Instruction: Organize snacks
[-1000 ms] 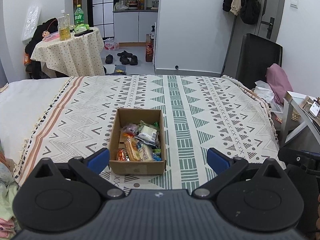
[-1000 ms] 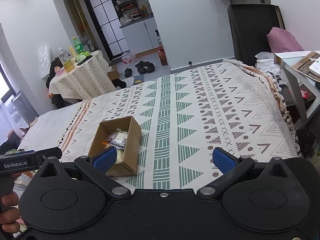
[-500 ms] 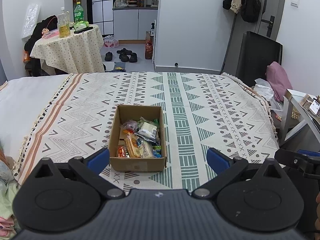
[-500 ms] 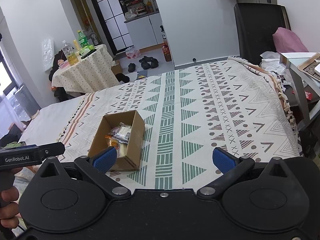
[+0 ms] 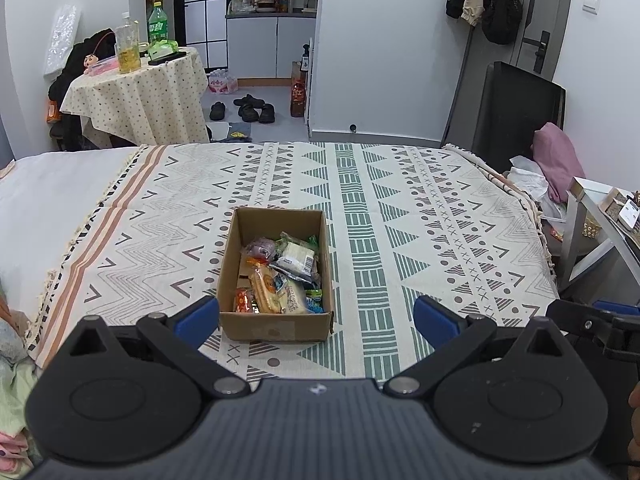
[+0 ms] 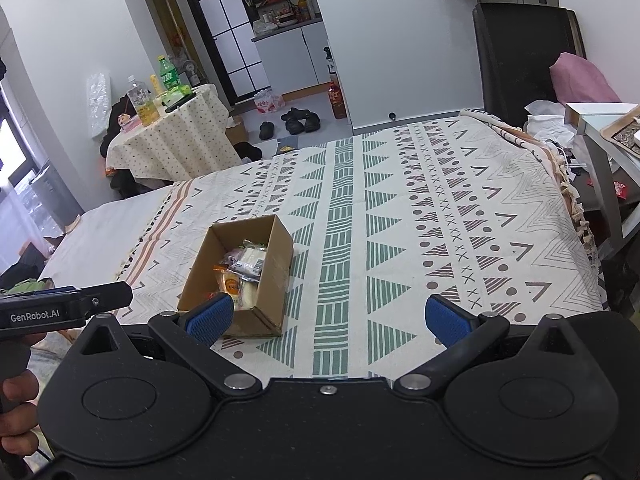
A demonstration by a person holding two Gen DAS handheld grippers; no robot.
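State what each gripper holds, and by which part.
Nothing: left gripper and right gripper are both open, short of the brown cardboard box of wrapped snacks.

The only legible text was "GenRobot.AI", in white letters on the black body of the left gripper (image 6: 64, 312). Print on the wrapped snack packets (image 5: 280, 276) was too small to read.

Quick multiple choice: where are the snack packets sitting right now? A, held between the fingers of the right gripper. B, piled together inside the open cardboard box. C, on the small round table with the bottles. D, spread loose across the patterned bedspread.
B: the snack packets lie heaped inside the open cardboard box on the patterned bedspread, and both the left gripper and right gripper are open and empty.
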